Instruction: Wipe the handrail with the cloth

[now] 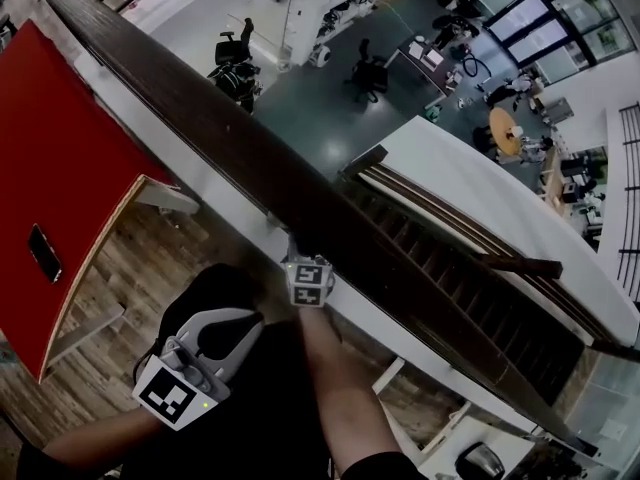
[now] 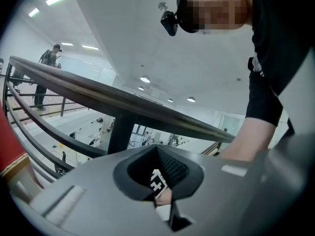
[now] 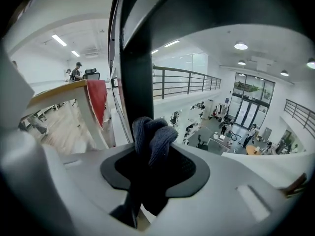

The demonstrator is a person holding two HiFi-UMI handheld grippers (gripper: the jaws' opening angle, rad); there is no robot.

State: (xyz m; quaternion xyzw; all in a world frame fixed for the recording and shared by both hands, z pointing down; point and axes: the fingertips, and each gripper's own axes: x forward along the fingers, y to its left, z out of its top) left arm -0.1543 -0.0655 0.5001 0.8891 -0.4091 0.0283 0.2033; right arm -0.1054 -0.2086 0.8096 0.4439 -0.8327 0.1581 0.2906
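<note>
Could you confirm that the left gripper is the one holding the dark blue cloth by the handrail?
Not quite: it is the right gripper that holds the dark blue cloth by the handrail. The right gripper view shows the cloth bunched between its jaws, while the left gripper holds nothing.

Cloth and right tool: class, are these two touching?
Touching. The right gripper view shows the right tool clamped on the dark blue cloth, bunched between its jaws.

Wood floor (image 1: 215, 243) w/ red table (image 1: 70, 158); prob. office below: chairs (image 1: 368, 73), tall windows (image 1: 540, 33), ceiling lights (image 3: 240, 46).
</note>
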